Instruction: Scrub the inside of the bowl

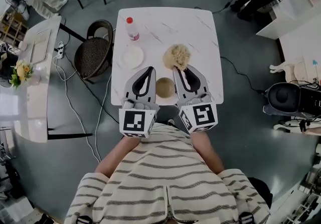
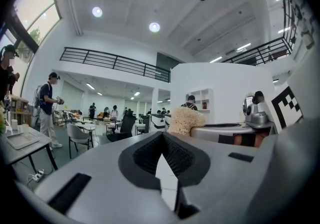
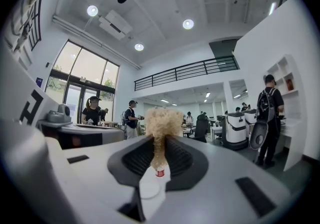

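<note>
A small brown bowl [image 1: 164, 87] sits near the front edge of the white table [image 1: 200, 32], between my two grippers. A beige fibrous scrubber [image 1: 176, 56] lies just beyond it. My right gripper [image 1: 177, 69] reaches the scrubber's near edge; in the right gripper view the scrubber [image 3: 162, 120] rises from between the jaw tips of that gripper [image 3: 159, 140], which looks shut on it. My left gripper [image 1: 150, 69] lies left of the bowl, shut and holding nothing. In the left gripper view the scrubber [image 2: 187, 120] shows to the right beyond the jaws of my left gripper [image 2: 162, 135].
A white shallow dish [image 1: 132, 57] and a clear bottle with a red cap [image 1: 131, 28] stand at the table's left. A dark wicker chair [image 1: 94, 52] is against the table's left side. Other tables, chairs and people fill the room beyond.
</note>
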Motion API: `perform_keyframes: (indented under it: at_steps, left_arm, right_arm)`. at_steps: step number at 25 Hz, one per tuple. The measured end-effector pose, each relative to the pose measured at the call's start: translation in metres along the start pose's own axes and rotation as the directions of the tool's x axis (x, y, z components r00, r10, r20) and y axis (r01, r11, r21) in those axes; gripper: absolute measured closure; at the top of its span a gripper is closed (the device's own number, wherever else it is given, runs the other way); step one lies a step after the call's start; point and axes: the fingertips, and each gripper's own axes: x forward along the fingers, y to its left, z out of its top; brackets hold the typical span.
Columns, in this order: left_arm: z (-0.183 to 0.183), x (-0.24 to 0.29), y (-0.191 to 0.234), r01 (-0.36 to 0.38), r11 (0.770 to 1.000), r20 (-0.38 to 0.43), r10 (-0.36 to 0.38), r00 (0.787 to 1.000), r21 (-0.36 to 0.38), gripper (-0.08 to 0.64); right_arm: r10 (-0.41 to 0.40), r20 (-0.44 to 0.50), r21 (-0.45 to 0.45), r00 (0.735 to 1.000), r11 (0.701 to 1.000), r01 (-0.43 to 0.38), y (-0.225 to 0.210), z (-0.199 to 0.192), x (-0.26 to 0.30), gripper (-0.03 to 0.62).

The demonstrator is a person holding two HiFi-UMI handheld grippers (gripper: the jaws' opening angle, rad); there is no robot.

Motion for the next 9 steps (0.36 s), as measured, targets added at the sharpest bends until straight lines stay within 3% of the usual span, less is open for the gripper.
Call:
perform_keyframes:
  at_steps: [9]
  left_arm:
    - [-0.0009, -0.0018, -0.0057, -0.001, 1.0, 0.005, 0.001, 1.0, 0.007, 0.554]
  right_arm:
    - [0.019, 0.007, -0.003, 1.0, 1.0, -0.019, 0.0041, 0.0015, -0.0025, 0.518]
